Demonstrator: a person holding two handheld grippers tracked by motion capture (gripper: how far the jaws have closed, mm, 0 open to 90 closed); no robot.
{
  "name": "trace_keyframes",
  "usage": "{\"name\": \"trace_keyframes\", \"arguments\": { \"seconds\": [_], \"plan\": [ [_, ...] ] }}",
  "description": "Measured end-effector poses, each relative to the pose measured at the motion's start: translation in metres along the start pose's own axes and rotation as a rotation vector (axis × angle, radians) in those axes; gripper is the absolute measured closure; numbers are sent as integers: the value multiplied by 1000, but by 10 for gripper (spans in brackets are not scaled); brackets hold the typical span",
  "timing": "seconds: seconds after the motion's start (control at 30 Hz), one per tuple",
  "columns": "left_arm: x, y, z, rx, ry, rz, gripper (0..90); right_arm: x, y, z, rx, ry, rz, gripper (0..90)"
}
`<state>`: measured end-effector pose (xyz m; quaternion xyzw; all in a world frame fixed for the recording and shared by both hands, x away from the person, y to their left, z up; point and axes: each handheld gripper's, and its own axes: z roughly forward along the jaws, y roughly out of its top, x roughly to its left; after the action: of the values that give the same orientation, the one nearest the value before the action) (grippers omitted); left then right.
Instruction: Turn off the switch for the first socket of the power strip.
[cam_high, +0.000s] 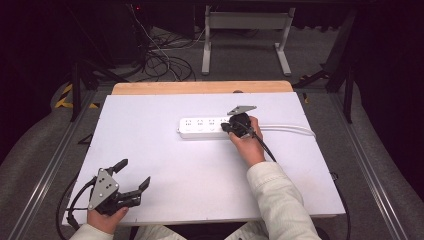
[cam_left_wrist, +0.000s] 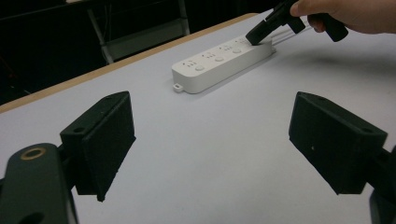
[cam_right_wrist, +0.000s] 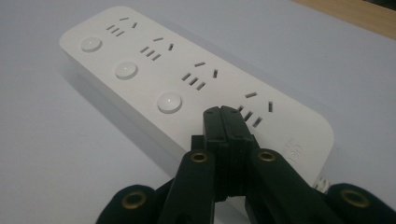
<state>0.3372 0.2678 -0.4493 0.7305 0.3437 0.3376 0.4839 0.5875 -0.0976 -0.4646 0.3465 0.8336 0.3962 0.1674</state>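
Observation:
A white power strip (cam_high: 202, 127) with several sockets and round buttons lies across the middle of the white table, its cable running off to the right. My right gripper (cam_high: 231, 127) is shut, jaws pressed together with nothing between them, its tip down on the strip's right end. In the right gripper view the closed tip (cam_right_wrist: 223, 114) rests on the strip (cam_right_wrist: 140, 79) where the fourth button would sit, beside the last socket. My left gripper (cam_high: 131, 175) stands open near the table's front left corner, jaws wide apart and empty (cam_left_wrist: 210, 140). The strip (cam_left_wrist: 219, 63) and right gripper (cam_left_wrist: 258, 35) show far off in the left gripper view.
The white table (cam_high: 200, 170) has a wooden strip along its far edge. The strip's white cable (cam_high: 290, 129) trails to the right edge. Behind the table are a white metal frame (cam_high: 245, 30) and tangled cables (cam_high: 160, 55) on the floor.

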Motion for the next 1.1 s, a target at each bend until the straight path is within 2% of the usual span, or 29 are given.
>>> {"name": "trace_keyframes", "arguments": {
  "seconds": [0.3, 0.37, 0.4, 0.43, 0.47, 0.57, 0.63, 0.7, 0.8, 0.97, 1.1],
  "plan": [
    [0, 0, 0, 1, 0, -2, 150, 0, 3, 1, 22, -19, 13, 900],
    [0, 0, 0, -1, 0, -10, 150, 1, 8, 1, 47, -34, -4, 900],
    [0, 0, 0, -2, 0, -9, 151, 3, 10, 0, 35, -42, -11, 900],
    [0, 0, 0, -2, 0, -9, 151, 4, 12, 0, 55, -52, -13, 900],
    [0, 0, 0, -3, 0, -10, 151, 3, 13, 0, 53, -45, -13, 900],
    [2, 0, 0, -5, 1, -15, 151, 2, 14, -6, 1, -23, 24, 900],
    [2, -1, 1, -4, -1, -17, 151, 4, 19, -15, -32, -16, -3, 900],
    [2, 0, 1, -1, 1, -6, 150, 5, 20, -17, -31, -15, -13, 900],
    [1, 0, 1, -5, -2, -10, 151, 8, 24, -24, -39, -11, -42, 900],
    [1, 1, 3, -5, -6, -10, 150, 12, 29, -37, -61, -8, -57, 900],
    [1, 1, 3, -5, -8, -9, 150, 11, 32, -44, -79, -4, -50, 900]
  ]
}}
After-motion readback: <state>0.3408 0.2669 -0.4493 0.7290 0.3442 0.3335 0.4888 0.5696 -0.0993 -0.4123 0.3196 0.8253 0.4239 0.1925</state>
